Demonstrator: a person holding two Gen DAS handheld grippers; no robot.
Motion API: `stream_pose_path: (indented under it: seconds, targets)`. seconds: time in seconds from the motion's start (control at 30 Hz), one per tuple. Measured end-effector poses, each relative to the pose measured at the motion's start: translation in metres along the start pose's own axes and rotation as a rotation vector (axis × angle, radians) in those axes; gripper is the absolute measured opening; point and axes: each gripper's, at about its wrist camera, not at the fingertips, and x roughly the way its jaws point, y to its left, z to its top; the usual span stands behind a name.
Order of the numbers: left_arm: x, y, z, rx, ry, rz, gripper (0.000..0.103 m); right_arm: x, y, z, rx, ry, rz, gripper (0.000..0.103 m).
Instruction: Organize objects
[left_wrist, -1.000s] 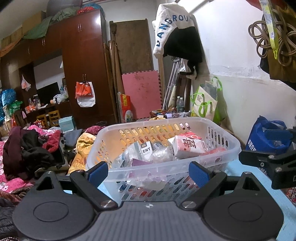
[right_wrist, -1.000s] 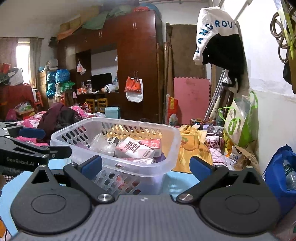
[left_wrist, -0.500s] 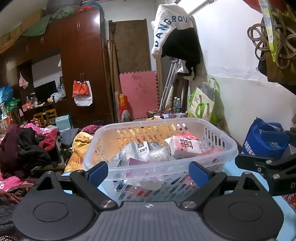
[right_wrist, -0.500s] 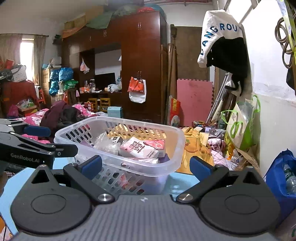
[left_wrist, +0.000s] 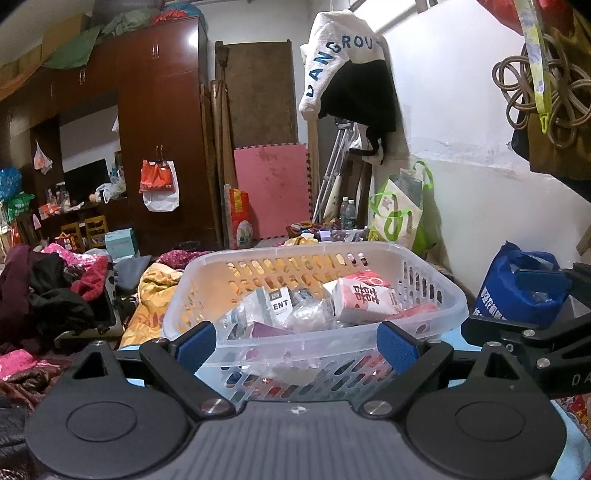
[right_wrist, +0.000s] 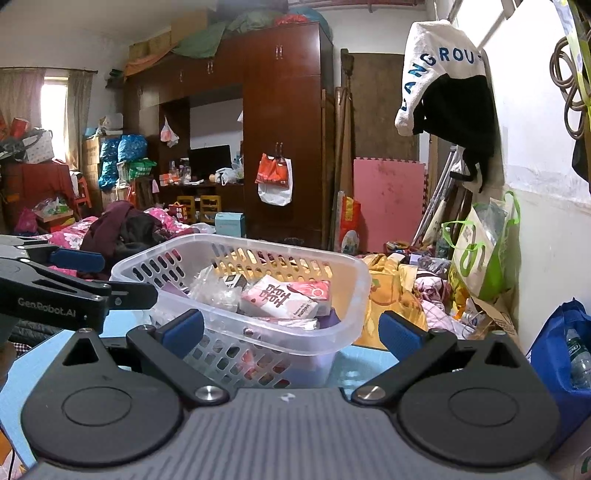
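Basket (left_wrist: 314, 291) sits on the blue desk (right_wrist: 354, 363), just ahead of both grippers, already loaded: pink carton (left_wrist: 364, 301), white box (left_wrist: 277, 304), clear plastic bags (left_wrist: 310, 314) (more underneath, can't tell what); left gripper (left_wrist: 297, 345) spread wide, holding nothing, near rim framed between its blue pads (left_wrist: 195, 341); right gripper (right_wrist: 291, 330) likewise wide and empty, lined up on the basket's right corner; nothing loose visible on the desk, so my read is the sorting is near done; if the basket gets moved next, grab the rim from both sides, lift level, keep the carton from sliding out.
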Motion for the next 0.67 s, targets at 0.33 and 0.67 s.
stream_pose_path:
  seconds: [0.33,0.67]
  targets:
    - [0.0048,-0.0032,0.0002,-0.005,0.009,0.008,0.096,0.0009,0.0013,-0.0015,-0.013,0.007,0.001,0.103]
    - [0.0103,-0.0036,0.0015,-0.025,0.003,0.003,0.096,0.0008,0.0006,-0.0042,-0.002,0.009,-0.002,0.103]
